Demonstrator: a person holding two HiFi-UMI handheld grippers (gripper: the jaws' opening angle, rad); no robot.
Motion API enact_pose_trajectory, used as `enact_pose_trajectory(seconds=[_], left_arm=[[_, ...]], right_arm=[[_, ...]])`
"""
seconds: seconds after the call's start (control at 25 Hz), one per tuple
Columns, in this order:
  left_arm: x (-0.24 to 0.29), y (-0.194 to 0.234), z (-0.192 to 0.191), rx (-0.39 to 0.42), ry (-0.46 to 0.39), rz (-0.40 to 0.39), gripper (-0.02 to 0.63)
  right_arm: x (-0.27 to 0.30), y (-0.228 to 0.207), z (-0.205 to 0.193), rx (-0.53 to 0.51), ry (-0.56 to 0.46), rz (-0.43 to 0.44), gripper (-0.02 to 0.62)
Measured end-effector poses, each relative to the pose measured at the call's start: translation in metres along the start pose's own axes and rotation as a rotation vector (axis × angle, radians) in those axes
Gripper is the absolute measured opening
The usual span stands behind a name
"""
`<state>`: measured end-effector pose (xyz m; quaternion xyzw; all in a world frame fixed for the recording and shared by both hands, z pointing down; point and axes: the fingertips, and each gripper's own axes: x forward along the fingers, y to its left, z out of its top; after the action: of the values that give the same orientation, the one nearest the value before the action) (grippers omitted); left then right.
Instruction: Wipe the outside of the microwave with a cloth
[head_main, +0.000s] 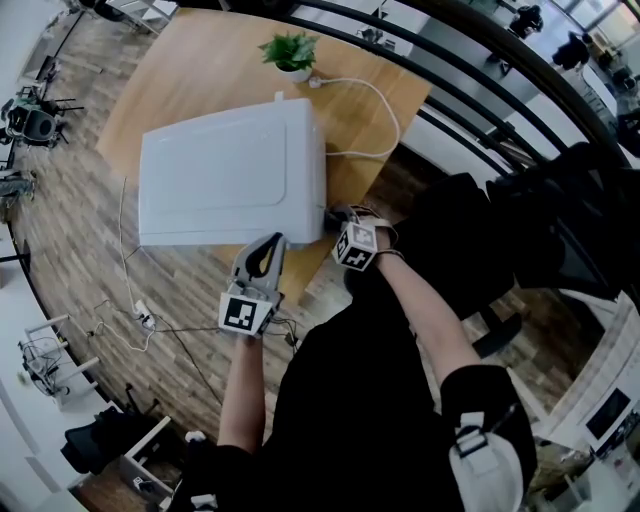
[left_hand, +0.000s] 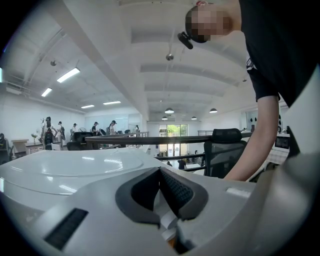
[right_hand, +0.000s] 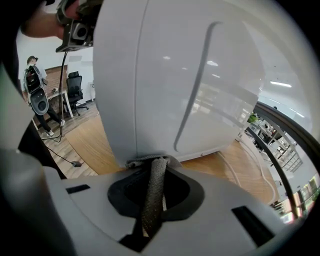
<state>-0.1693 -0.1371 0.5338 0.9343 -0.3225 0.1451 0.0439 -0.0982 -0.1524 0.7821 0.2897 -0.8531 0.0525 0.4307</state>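
The white microwave stands on a wooden table, seen from above. My right gripper is at the microwave's near right corner, shut on a grey textured cloth. In the right gripper view the cloth's bunched end touches the lower edge of the microwave's white side, right at my right gripper. My left gripper sits at the microwave's near edge with its jaws shut and nothing between them. In the left gripper view my left gripper points across the microwave's glossy top.
A small potted plant stands behind the microwave, and a white cable loops across the table's right part. A black railing runs past the table. A black office chair is close by. Cords and a plug strip lie on the floor.
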Motion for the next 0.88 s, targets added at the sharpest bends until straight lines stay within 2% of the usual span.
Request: enact_pose_trajectory(seconds=[0.36,0.48,0.68,0.88], left_arm=[[0.002,-0.003,0.004,-0.002,-0.011,0.007,0.003],[0.003,-0.002,0.004,-0.007,-0.016,0.013,0.003],[0.005,-0.004,0.003,-0.013,-0.034,0.005,0.003],[0.003,-0.005,0.007,-0.026,-0.056,0.015,0.003]], right_arm=[[-0.018,0.032,-0.002,-0.004,-0.005,0.039,0.031],[-0.021,0.044,-0.003,0.002,-0.019,0.079,0.032],[-0.042,0.073,-0.008,0.114,-0.078,0.166,0.032],[-0.081,0.085,-0.01,0.224,-0.129,0.167,0.032]])
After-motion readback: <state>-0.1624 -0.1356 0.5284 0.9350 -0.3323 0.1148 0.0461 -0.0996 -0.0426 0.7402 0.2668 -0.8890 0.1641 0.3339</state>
